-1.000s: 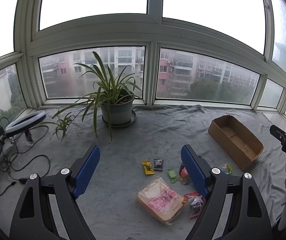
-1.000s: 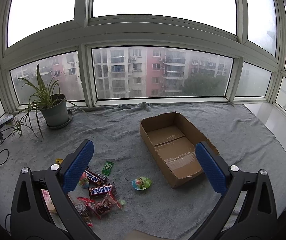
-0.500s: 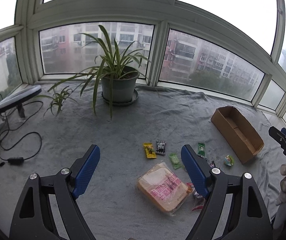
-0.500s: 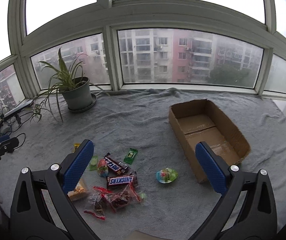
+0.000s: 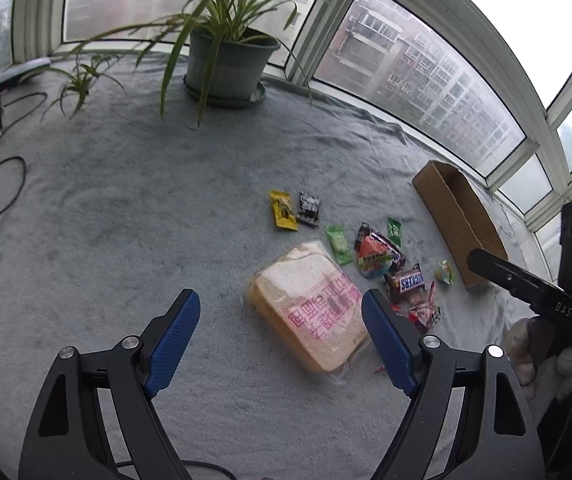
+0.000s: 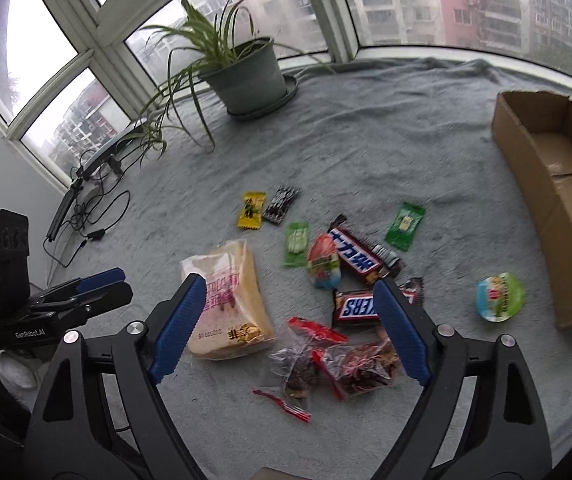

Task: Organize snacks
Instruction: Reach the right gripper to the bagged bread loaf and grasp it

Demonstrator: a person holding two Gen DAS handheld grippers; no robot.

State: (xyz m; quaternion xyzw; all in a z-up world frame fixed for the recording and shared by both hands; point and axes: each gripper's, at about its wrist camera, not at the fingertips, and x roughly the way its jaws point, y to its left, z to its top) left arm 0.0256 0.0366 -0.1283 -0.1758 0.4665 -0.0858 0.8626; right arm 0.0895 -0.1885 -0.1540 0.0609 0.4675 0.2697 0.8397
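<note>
Two Snickers bars (image 6: 355,280), two green sachets (image 6: 404,225), one bread bag (image 6: 230,300) lie left of one cardboard box (image 6: 557,200); left gripper (image 5: 282,344) and right gripper (image 6: 289,324) gape wide, empty.

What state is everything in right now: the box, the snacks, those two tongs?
Cardboard box: open, nothing inside.
Bagged bread: sealed, lying flat on the blanket.
Snickers bar: wrapped, on the blanket.
Round jelly cup: sealed, beside the box.
Left tongs: open, holding nothing.
Right tongs: open, holding nothing.
</note>
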